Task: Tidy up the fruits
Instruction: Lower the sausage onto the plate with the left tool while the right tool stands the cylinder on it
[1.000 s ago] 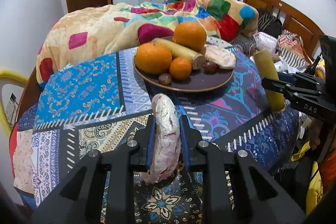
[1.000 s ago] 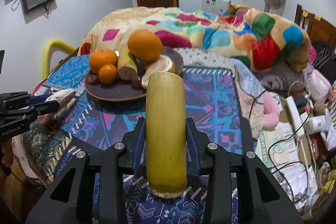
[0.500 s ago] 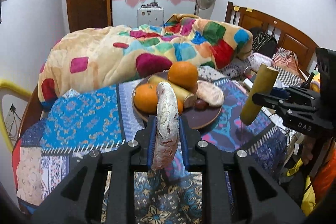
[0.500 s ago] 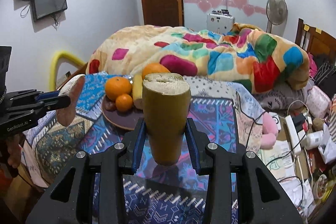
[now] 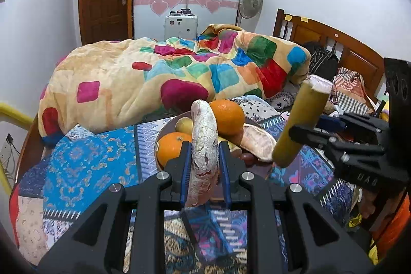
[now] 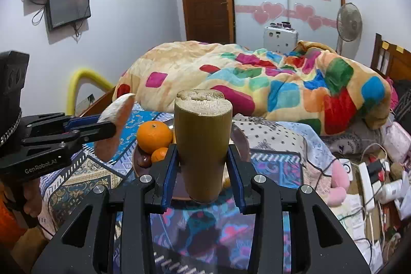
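Both hand-held grippers have come up off the patterned worktop [image 5: 84, 171] since a moment ago, each carrying its piece with it. The left hand-held gripper [image 5: 204, 166] is clamped on a pale, mottled pomelo wedge [image 5: 204, 143], held on edge so the blue pads press its flat sides; before, that wedge rested on the cloth. The right hand-held gripper [image 6: 203, 168] is clamped around a yellow-green sugarcane stub [image 6: 203, 143], upright, cut end showing on top; it too was down on the worktop and now hangs clear of it. Beyond them sits the dark plate [image 5: 164, 127] with oranges [image 5: 228, 116], a second wedge [image 5: 257, 143] and small dark fruits, likely where both pieces are headed. Behind lies the bed with its patchwork blanket [image 5: 179, 73].
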{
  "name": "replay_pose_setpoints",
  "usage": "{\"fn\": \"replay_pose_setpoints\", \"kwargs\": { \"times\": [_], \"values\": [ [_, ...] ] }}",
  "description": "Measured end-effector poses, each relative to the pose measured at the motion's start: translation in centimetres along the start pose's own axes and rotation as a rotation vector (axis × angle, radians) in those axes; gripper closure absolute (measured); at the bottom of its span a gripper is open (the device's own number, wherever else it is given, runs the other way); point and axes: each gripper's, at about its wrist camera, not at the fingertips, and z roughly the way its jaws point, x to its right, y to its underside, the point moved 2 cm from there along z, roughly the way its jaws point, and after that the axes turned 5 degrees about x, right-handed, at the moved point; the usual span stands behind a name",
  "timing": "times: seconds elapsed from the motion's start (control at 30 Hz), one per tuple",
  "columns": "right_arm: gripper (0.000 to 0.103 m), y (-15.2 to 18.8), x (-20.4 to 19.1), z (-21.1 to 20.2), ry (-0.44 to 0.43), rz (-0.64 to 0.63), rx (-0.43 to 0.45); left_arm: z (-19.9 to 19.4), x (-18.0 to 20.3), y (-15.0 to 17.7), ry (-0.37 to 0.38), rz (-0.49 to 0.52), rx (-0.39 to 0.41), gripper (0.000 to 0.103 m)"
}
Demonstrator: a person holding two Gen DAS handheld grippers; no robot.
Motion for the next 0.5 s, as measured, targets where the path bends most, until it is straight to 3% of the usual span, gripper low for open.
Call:
{"fn": "replay_pose_setpoints", "kwargs": {
  "times": [0.17,0.5],
  "values": [
    [0.069,0.4,-0.1,2.8,-0.036,-0.003,-0.051,2.3,-0.5,-0.5,0.009,-0.024,-0.016,0.082],
    [0.068,0.0,-0.1,5.4,-0.070,0.017,-0.069,5.1,-0.3,-0.8,0.020,-0.034,-0.028,0.082]
  ]
}}
